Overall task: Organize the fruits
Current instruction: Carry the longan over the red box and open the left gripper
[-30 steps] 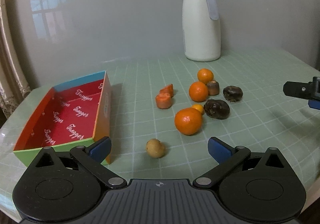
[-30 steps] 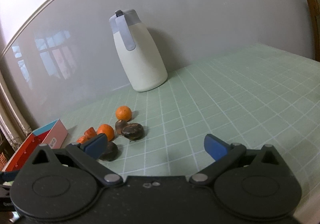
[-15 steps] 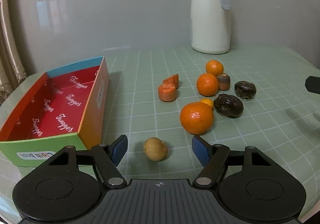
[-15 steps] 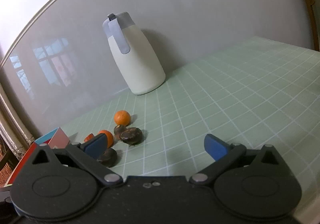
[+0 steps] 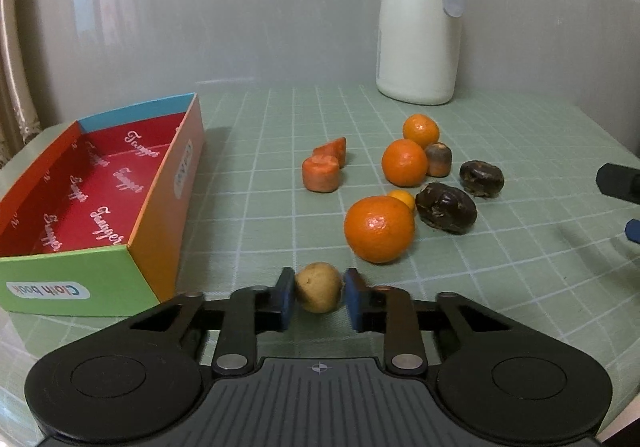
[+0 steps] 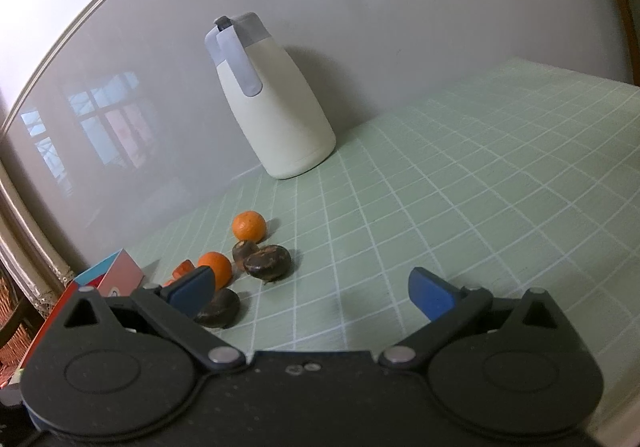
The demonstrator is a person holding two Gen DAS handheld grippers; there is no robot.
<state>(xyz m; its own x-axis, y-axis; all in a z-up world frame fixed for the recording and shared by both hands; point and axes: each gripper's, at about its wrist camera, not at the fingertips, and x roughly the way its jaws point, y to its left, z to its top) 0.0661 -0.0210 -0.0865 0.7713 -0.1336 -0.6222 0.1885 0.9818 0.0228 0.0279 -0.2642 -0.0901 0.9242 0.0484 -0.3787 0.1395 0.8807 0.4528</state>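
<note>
**A:** Left gripper is low on the green grid cloth, blue pads pressed to both sides of a small tan fruit. That's a firm pinch, and the fruit looks to be sitting on the cloth.

**B:** And the box?

**A:** The colourful cardboard box lies just to the left of that gripper, open on top, red lining with white script. Nothing in it that I can see.

**B:** The rest of the fruit?

**A:** All loose on the cloth, to the right of the box. Big orange nearest, a tiny one tucked behind it, two more oranges further back. Two carrot chunks sit between box and oranges. Two dark, wrinkled fruits lie at the right side of the cluster.

**B:** Right gripper?

**A:** Right gripper has its fingers spread wide, gripping nothing, off to the right of the pile. A white jug with a grey lid stands at the wall.
</note>
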